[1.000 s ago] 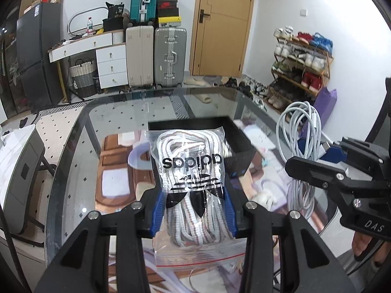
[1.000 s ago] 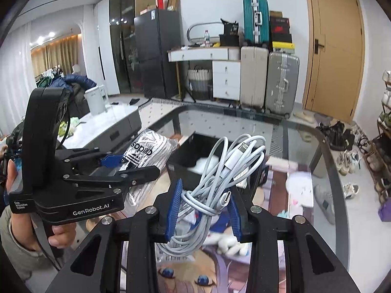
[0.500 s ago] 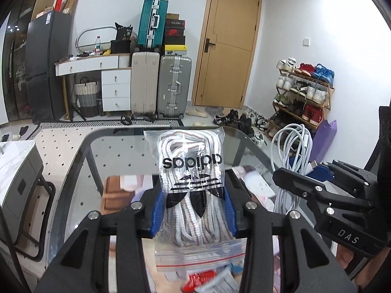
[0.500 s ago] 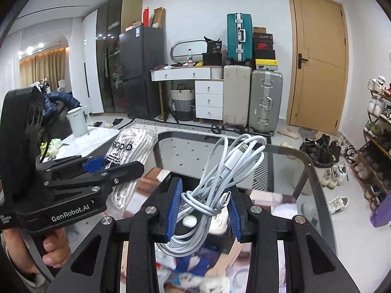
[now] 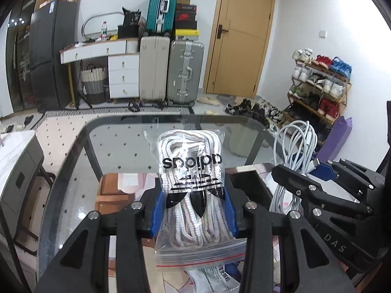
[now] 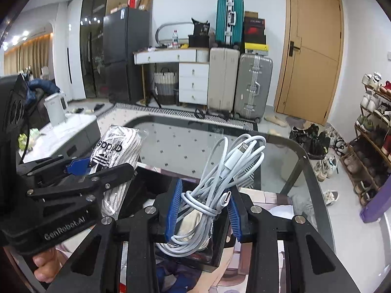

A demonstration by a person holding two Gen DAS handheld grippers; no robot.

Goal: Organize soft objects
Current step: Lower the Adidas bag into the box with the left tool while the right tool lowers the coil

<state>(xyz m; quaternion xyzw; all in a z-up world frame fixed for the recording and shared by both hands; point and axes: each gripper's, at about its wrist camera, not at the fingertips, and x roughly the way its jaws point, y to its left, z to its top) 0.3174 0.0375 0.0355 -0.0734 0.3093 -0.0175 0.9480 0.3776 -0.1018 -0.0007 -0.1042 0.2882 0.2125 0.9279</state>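
**Both grippers hold their bundles above the glass table**

Left wrist view: the left gripper (image 5: 194, 213) is clamped on a clear zip bag of shoelaces (image 5: 193, 183), its blue pads (image 5: 156, 216) pressing the bag from both sides at about mid-height. The bag stands upright between the fingers, the printed logo upside down and the red zip strip at the bottom. It hangs above the glass table (image 5: 73, 178), over the near half, and touches nothing else. To the right the right gripper (image 5: 317, 178) reaches in from the side, with a coiled white cable (image 5: 297, 144) standing up out of its fingers. A black box (image 5: 246, 183) sits on the table between and behind the two grippers; only its rim and one corner show. Printed paper lies under the bag at the table's near edge.

Right wrist view: the right gripper (image 6: 204, 213) is closed around the white cable (image 6: 220, 178), the blue pads squeezing the coil at its wrapped waist; the plug ends point up. The coil hangs over the black box (image 6: 221, 249), whose open top lies directly below. At the left, the left gripper (image 6: 95, 171) shows side-on with the bag of shoelaces (image 6: 114, 151) in its fingers, and a hand (image 6: 46, 266) grips its handle at the lower left. The table's far rounded edge (image 6: 190, 118) lies beyond both bundles.
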